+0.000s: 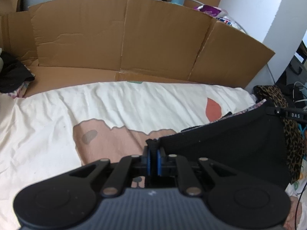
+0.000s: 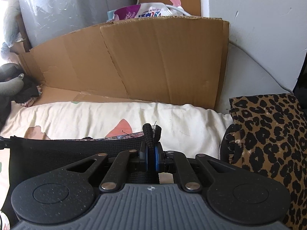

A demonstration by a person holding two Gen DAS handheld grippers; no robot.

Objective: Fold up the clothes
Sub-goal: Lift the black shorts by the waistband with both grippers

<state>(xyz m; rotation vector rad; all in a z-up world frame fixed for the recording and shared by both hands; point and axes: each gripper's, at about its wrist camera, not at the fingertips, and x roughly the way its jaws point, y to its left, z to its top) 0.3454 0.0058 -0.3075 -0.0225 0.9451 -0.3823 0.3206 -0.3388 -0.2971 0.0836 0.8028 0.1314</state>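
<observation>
Left wrist view gets you the wide spread of the bed: the cream bedsheet with its pink patches, the long cardboard wall standing along the far edge, and a dark bundle of clothes off at the far left. It also catches the tip of the right gripper out at the right, clamped on the far corner of the black garment, with "DAS" printed on its arm.

Right wrist view shows stuff the other one barely gets. The leopard-print fabric is big and clear just to the right of the tool, and behind the cardboard there's a purple and white package plus something wrapped in clear plastic. The black garment runs off to the left from here, pulled fairly taut, with a bit of patterned lining showing along its top edge.

Tools: the left gripper has its blue pads pinched nearly together on the near corner of the black garment, a bit of fabric poking up between them. The right gripper is the same deal, jaws narrow and clamped on a bunched strip of the waistband sticking up above the pads. So the garment hangs stretched between the two, over the sheet.
</observation>
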